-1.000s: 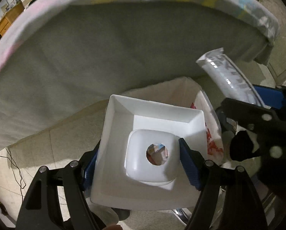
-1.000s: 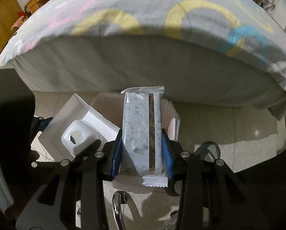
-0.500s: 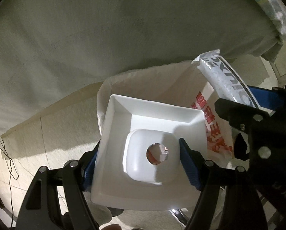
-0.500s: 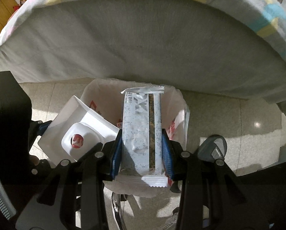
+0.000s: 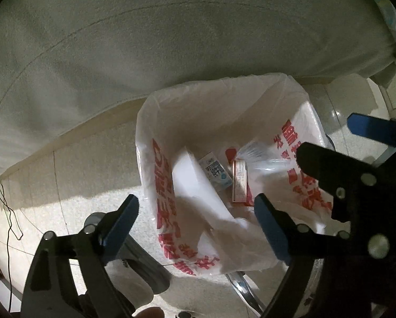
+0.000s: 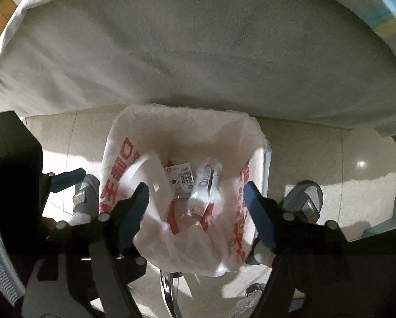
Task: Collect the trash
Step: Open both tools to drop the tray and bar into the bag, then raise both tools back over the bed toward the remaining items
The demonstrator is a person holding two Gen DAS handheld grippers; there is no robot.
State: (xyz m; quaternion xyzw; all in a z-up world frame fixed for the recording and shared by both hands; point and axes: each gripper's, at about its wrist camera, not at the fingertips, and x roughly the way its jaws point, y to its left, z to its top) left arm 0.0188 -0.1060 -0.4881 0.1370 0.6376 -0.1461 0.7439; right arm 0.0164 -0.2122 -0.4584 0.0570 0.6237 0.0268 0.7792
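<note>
A white plastic bag (image 5: 155, 185) with red print stands open on the floor below both grippers. My left gripper (image 5: 196, 206) hangs over its mouth, jaws opening, nothing between them. The white tray (image 5: 195, 182) lies tilted inside the bag beside a small carton (image 5: 216, 172) and a red-edged box (image 5: 239, 180). My right gripper (image 6: 196, 192) is also above the bag, jaws opening, pads touching nothing. The speckled snack wrapper (image 6: 203, 185) is loose inside the bag under it, and the tray (image 6: 142, 175) shows blurred at the bag's left wall.
A bed with a grey sheet side (image 6: 198, 53) overhangs just behind the bag. A person's feet in grey slippers (image 6: 83, 196) (image 6: 306, 201) stand either side of the bag on pale floor tiles. A thin cable (image 5: 9, 212) lies on the floor at the left.
Both grippers sank toward the bag and opened. The white tray left the left gripper and the snack wrapper left the right; both now lie in the bag.
</note>
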